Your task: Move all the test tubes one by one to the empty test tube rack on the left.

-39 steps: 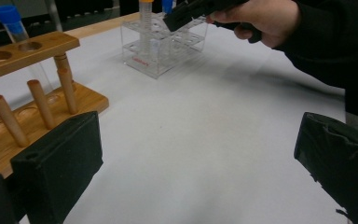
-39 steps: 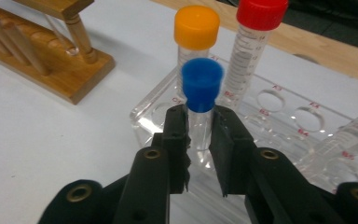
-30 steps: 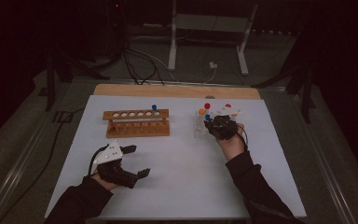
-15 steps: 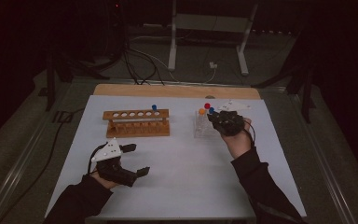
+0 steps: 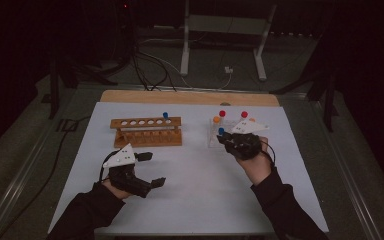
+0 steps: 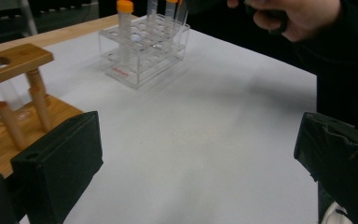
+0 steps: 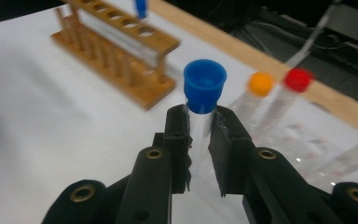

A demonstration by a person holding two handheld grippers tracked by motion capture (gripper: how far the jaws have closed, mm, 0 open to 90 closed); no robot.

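Right gripper view: right gripper [image 7: 199, 140] fingers clamp a blue-capped tube [image 7: 204, 93] just below its cap, above the white worktop [image 7: 51, 140]. High view: it hovers at the clear rack [image 5: 214, 137]. Left gripper view: left gripper [image 6: 196, 182] fingers wide, near the wooden rack [image 6: 14, 107].

Likely a lab, wooden tube rack [image 5: 147, 131], clear tube rack [image 6: 143, 52]

Lower length of the blue-capped tube [image 7: 204, 100] hidden between the right gripper's [image 7: 200, 135] pads, wooden rack [image 7: 116, 51] beyond blurred.
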